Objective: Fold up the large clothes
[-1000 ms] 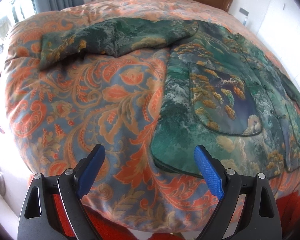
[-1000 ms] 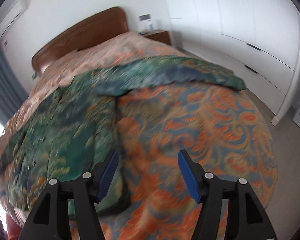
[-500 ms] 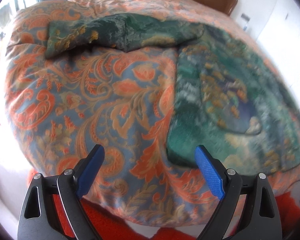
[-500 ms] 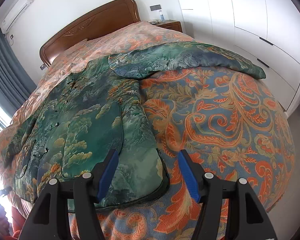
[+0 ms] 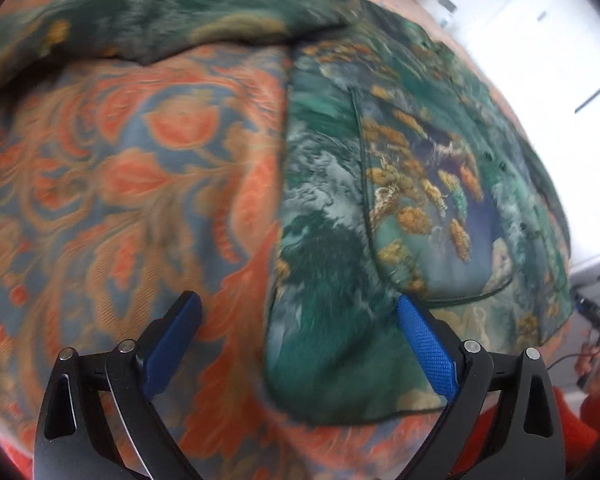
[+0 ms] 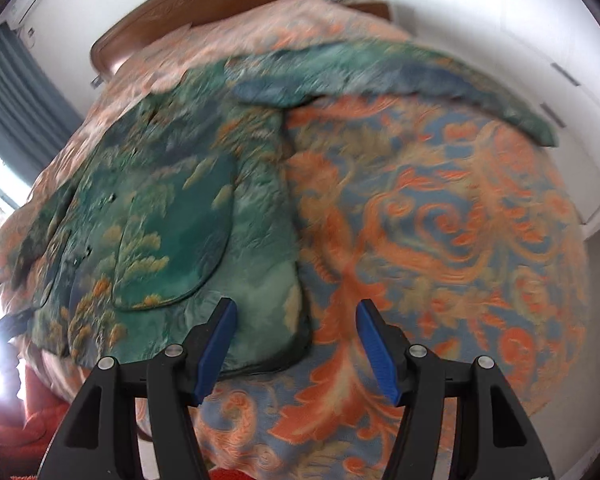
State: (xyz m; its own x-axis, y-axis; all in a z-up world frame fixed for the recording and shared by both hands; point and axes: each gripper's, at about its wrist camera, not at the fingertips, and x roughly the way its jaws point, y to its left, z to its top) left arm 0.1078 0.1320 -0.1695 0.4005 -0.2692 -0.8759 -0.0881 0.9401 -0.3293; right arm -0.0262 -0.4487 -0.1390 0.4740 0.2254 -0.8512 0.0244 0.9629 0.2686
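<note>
A large green patterned jacket (image 5: 380, 184) lies spread flat on a bed, front up, with patch pockets and one sleeve (image 5: 148, 20) stretched out to the left. In the right wrist view the jacket (image 6: 188, 208) fills the left half and its other sleeve (image 6: 400, 72) reaches right. My left gripper (image 5: 300, 332) is open and empty, just above the jacket's lower left hem corner (image 5: 300, 392). My right gripper (image 6: 292, 340) is open and empty, over the lower right hem corner (image 6: 276, 352).
The bed has an orange and blue paisley cover (image 5: 120, 184), also seen in the right wrist view (image 6: 440, 232). A wooden headboard (image 6: 196, 4) stands at the far end. White wardrobes (image 6: 560, 60) line the right wall, and a grey curtain (image 6: 16, 104) hangs at the left.
Both grippers have moved forward and down toward the jacket's hem corners, which now lie between or just under the open jaws. The jacket itself has not moved.
</note>
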